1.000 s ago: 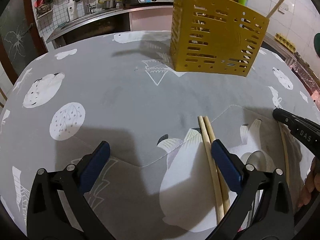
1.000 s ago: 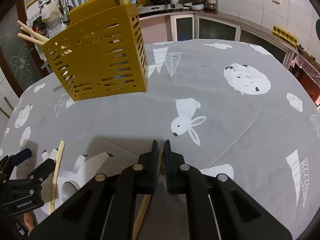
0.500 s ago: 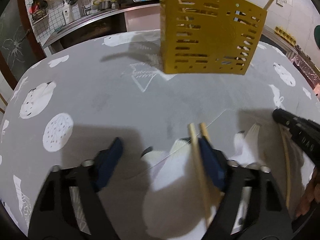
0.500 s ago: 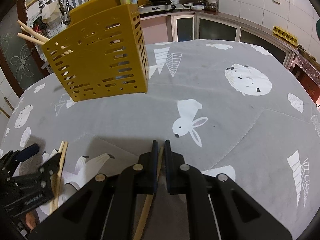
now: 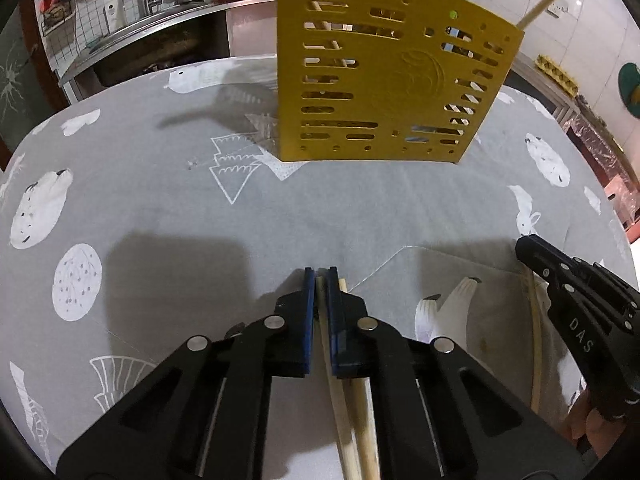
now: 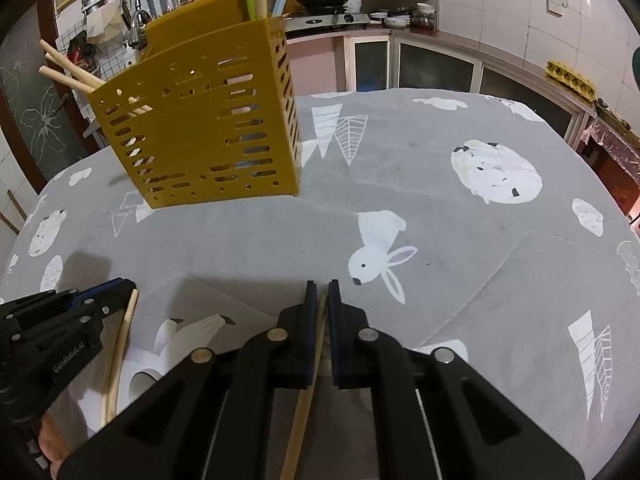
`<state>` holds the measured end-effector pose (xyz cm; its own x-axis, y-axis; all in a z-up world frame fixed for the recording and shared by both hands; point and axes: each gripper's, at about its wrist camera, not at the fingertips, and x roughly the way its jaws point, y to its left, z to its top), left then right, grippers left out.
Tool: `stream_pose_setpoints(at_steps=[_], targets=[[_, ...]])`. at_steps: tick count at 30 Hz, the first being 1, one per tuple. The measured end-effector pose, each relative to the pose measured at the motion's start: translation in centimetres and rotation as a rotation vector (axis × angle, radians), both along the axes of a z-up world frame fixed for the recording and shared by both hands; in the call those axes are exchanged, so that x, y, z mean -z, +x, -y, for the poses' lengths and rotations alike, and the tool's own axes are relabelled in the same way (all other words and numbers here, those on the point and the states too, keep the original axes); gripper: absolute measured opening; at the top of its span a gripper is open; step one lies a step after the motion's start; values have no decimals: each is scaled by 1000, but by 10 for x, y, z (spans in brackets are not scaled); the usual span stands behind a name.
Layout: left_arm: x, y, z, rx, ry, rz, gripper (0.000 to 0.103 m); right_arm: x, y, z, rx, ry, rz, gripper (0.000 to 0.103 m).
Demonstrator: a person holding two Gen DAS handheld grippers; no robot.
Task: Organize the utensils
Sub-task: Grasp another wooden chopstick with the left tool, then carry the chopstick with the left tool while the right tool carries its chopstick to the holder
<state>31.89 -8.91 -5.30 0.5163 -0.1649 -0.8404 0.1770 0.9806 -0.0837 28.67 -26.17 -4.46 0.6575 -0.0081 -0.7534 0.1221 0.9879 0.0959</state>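
Table [image 5: 168,216]: covered by a grey cloth printed with white animals and trees; everything else is carried on it.

Utensil holder [image 5: 384,80]: a yellow slotted box, stood upright toward the far side of the table, well apart from both grippers; wooden sticks are seen poking out of its top at a slant, and more sticks are glimpsed through the slots.

Left gripper [image 5: 319,280]: held low over the near part of the table; its jaws are drawn together on a pale chopstick [image 5: 332,376], which is pinched between the blue pads [image 5: 306,320].

Right gripper [image 6: 322,294]: held low over the table, to the right of the left gripper; its jaws are closed on a single wooden chopstick [image 6: 306,400], which runs back under the gripper body.

Second chopstick [image 5: 362,416]: lain just beside the gripped one, outside the left gripper's right pad; whether it is touched by that pad cannot be told.

White rabbit print [image 6: 380,256]: seen on the cloth just ahead of the right gripper.
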Motion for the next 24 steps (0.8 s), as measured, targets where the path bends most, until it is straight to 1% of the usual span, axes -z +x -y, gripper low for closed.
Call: stream_pose_setpoints(at_steps=[4, 8, 15, 21, 24], targets=[[-4, -4, -5, -5, -28, 14, 4, -7, -3, 2, 3, 5, 23, 5], [-14, -11, -8, -2, -33, 56, 4, -16, -7, 2, -1, 9, 50, 5], [-52, -31, -17, 0, -58, 180, 4, -39, -18, -3, -16, 3, 119, 5], [-89, -55, -24, 5, -68, 317, 4, -66, -35, -6, -28, -8, 216, 5], [-101, -63, -30, -1, -72, 363, 4, -79, -45, -9, -31, -24, 270, 5]])
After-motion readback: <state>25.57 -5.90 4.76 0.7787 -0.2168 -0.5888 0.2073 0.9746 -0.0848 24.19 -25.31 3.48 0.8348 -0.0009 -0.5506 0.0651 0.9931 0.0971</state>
